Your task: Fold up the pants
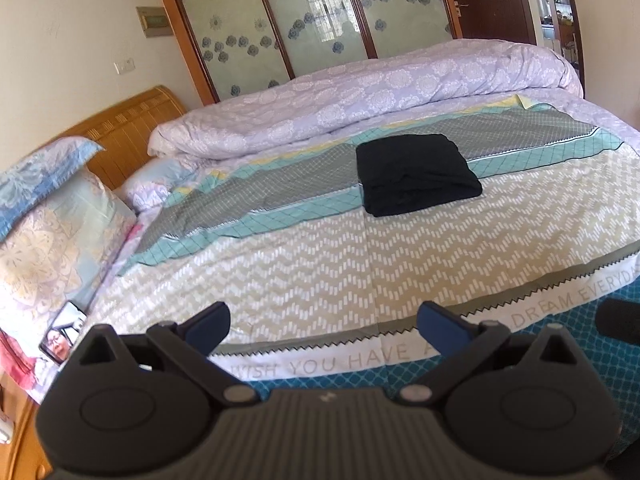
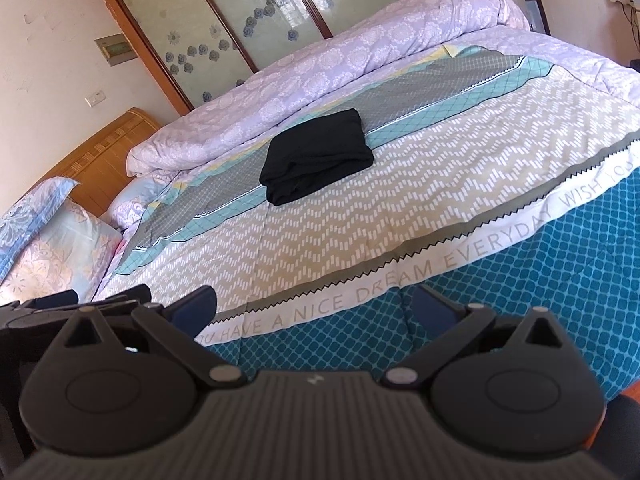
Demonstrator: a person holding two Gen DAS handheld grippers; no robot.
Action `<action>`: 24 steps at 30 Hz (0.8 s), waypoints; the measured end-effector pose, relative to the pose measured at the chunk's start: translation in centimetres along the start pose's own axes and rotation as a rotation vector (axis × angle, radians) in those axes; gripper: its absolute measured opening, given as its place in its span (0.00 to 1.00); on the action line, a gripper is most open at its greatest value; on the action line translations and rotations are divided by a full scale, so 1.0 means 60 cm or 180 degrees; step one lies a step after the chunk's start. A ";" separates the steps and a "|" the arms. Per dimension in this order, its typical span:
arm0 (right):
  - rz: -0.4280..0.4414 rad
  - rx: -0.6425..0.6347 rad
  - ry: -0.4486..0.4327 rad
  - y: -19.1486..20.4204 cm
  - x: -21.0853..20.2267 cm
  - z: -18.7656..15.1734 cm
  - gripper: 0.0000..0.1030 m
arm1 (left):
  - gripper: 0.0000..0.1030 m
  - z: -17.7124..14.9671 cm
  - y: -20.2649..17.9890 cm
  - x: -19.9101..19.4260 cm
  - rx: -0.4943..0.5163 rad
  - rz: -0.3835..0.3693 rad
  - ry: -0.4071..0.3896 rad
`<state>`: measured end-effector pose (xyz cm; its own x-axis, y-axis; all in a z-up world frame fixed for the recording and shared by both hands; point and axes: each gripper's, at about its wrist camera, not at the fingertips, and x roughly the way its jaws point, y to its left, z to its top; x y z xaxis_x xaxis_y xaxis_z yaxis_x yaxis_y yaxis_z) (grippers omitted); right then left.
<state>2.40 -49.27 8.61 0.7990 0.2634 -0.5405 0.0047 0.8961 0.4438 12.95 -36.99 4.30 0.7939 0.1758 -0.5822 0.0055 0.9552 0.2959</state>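
From the left wrist camera, the left gripper hangs over the near edge of the bed with its blue-padded fingers spread wide and nothing between them. The black pants, folded into a compact rectangle, lie on the patterned bedspread toward one o'clock, well apart from the gripper (a rolled lilac quilt lies beyond).

From the right wrist camera, the right gripper is likewise spread wide and empty. The pants lie at twelve o'clock, far off.
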 end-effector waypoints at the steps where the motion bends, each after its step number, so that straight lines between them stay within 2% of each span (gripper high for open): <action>1: 0.0001 -0.0004 0.0001 0.001 0.000 0.000 1.00 | 1.00 0.001 0.001 -0.001 0.0010 0.0031 -0.0023; 5: 0.0009 -0.0012 0.0015 0.001 0.002 0.000 1.00 | 1.00 0.005 0.009 -0.005 0.0043 0.0171 -0.0134; 9: 0.0019 -0.0002 0.0036 0.001 0.004 -0.001 1.00 | 1.00 0.006 0.015 -0.003 0.0026 0.0185 -0.0120; 15: 0.0014 -0.0016 0.0030 0.001 0.003 0.000 1.00 | 1.00 0.003 0.014 0.004 -0.0022 0.0001 0.0000; 24: 0.0010 0.0002 0.0040 0.000 0.005 -0.001 1.00 | 1.00 0.000 0.012 0.009 -0.0029 -0.0035 0.0068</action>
<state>2.59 -49.18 8.38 0.7913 0.2707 -0.5482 0.0028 0.8950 0.4460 13.36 -36.18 4.18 0.7806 0.1703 -0.6014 0.0085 0.9592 0.2826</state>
